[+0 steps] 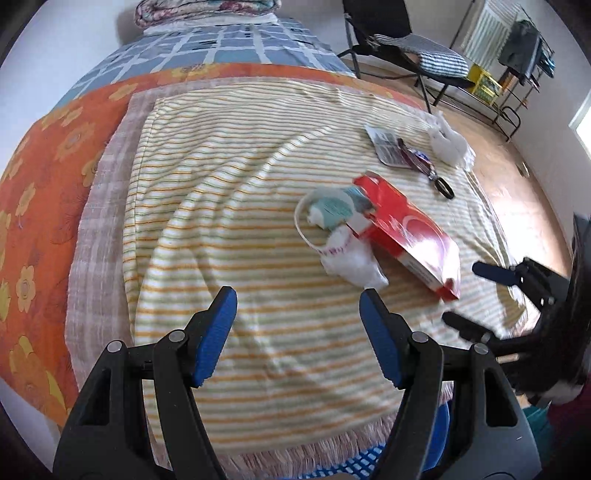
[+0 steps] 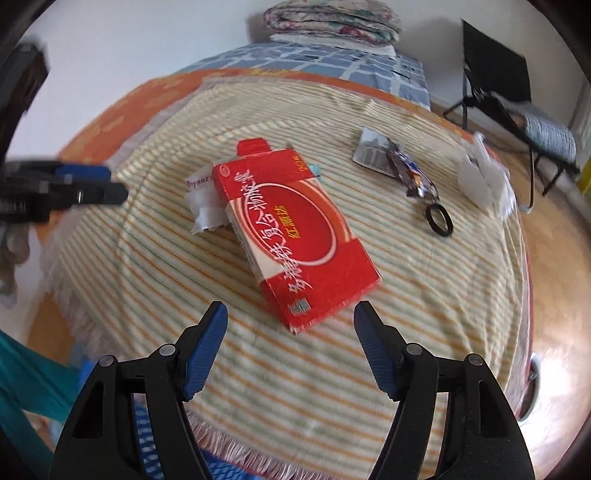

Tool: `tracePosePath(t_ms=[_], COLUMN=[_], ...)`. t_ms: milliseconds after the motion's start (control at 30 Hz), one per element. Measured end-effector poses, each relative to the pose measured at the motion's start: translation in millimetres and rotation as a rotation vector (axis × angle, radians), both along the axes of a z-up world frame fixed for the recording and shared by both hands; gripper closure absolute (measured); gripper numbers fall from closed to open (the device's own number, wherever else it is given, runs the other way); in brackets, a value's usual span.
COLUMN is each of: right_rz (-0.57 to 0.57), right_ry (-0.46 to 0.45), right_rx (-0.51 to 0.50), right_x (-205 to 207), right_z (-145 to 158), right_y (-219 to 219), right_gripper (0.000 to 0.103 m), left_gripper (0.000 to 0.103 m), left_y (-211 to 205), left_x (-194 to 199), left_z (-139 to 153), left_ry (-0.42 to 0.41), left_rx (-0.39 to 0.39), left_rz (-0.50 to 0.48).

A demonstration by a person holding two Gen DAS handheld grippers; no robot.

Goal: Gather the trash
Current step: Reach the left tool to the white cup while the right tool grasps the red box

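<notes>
A red carton (image 2: 295,236) lies on the striped blanket (image 2: 424,295), also in the left wrist view (image 1: 410,232). Crumpled white paper and a teal wrapper (image 1: 336,210) lie against its left side. A silver packet with a purple wrapper (image 2: 402,162), a black ring (image 2: 439,219) and a white tissue wad (image 2: 484,177) lie further right. My left gripper (image 1: 297,299) is open and empty, just short of the white paper (image 1: 351,258). My right gripper (image 2: 290,314) is open and empty, its tips astride the carton's near end.
The blanket covers a bed with an orange floral sheet (image 1: 44,192) and folded quilts (image 2: 332,18) at the head. A black folding chair (image 1: 402,40) stands on the wooden floor (image 1: 517,192) to the right. A blue mesh basket (image 1: 362,461) shows below the bed's near edge.
</notes>
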State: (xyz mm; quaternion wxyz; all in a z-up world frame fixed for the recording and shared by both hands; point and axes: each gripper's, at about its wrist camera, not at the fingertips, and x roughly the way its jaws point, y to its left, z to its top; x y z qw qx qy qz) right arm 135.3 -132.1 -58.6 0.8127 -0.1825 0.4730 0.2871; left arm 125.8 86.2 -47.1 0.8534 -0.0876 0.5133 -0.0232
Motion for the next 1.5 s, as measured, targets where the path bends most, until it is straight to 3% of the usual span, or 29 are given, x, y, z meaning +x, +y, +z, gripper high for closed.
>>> tracePosePath(t_ms=[233,367,467,500,700,833,867,900,933,1233,1500], right_rz=[0.055,0.073,0.080,0.081,0.073,0.066,0.062,0.058,0.053,-0.007,-0.072], right_ry=[-0.110,-0.174,-0.204,-0.211,-0.227,-0.242,-0.246,-0.243,-0.237,-0.203,-0.134], right_rx=[-0.143,-0.193,-0.211,-0.213,-0.215,-0.218,-0.216,-0.211,-0.207,-0.092,0.006], right_x=[-4.4,-6.9,-7.5,-6.7,-1.5,4.1,5.4,7.7,10.0,27.4,43.9], right_z=[-17.9,-22.3,-23.8,-24.1,-25.7,-25.1,-24.4,-23.7,-23.2,1.0,8.9], right_y=[30.8,39.4,43.5,45.5,47.7,47.4,46.6,45.0,43.5,22.5,1.9], right_gripper=[0.032,0.032,0.032,0.032,0.033,0.033,0.035,0.045,0.051,0.073,0.079], left_gripper=[0.032,0.045,0.049,0.055,0.061,0.075,0.083,0.093,0.096,0.100,0.101], left_y=[13.5,19.8,21.6,21.6,17.1,11.6,10.5,9.8,9.4,7.8,5.8], left_x=[27.9,46.2,56.9,60.2,74.7,80.5,81.5,82.1,82.7,80.9,80.9], left_z=[-12.8,-22.8,-30.3,-33.1,-49.5,-52.8,-52.4,-52.7,-53.1,-46.5,-34.9], left_ry=[0.038,0.066,0.080,0.087,0.122,0.125,0.122,0.123,0.125,0.093,0.057], left_rx=[-0.078,-0.121,-0.131,-0.135,-0.152,-0.156,-0.157,-0.160,-0.161,-0.151,-0.145], left_rz=[0.063,0.104,0.124,0.127,0.132,0.132,0.131,0.130,0.132,0.136,0.118])
